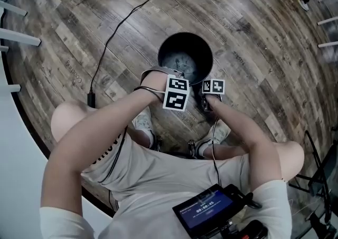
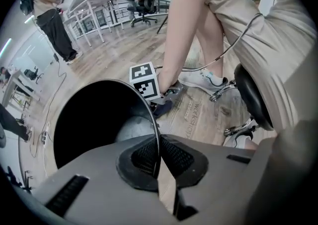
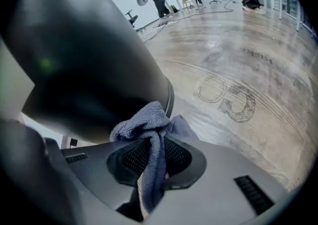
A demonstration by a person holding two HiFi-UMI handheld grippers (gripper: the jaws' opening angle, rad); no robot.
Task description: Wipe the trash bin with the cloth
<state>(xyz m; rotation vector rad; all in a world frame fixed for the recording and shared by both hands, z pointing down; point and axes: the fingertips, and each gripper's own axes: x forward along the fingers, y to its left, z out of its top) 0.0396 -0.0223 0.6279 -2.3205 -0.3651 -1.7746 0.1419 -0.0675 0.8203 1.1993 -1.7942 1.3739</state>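
One bin [image 1: 182, 42] stands on the floor [image 1: 253, 37]. Of the two tongs, the left tongs [image 2: 158, 157] are clamped on its rim. The right tongs [image 3: 151, 158] pinch the one cloth [image 3: 146, 122], just beside the bin's outer wall.

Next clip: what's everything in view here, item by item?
trash bin: one, black, on the wooden floor
cloth: one, blue-grey, beside the bin's outer wall
cable: one, black, across the floor
stool: one, black seat, by the person's legs
screen device: one, black, at the person's chest
bystanders: at least two, far background
shoes: two, white, near the bin
left gripper: one, grey, shut on the trash bin's rim
right gripper: one, grey, shut on the cloth
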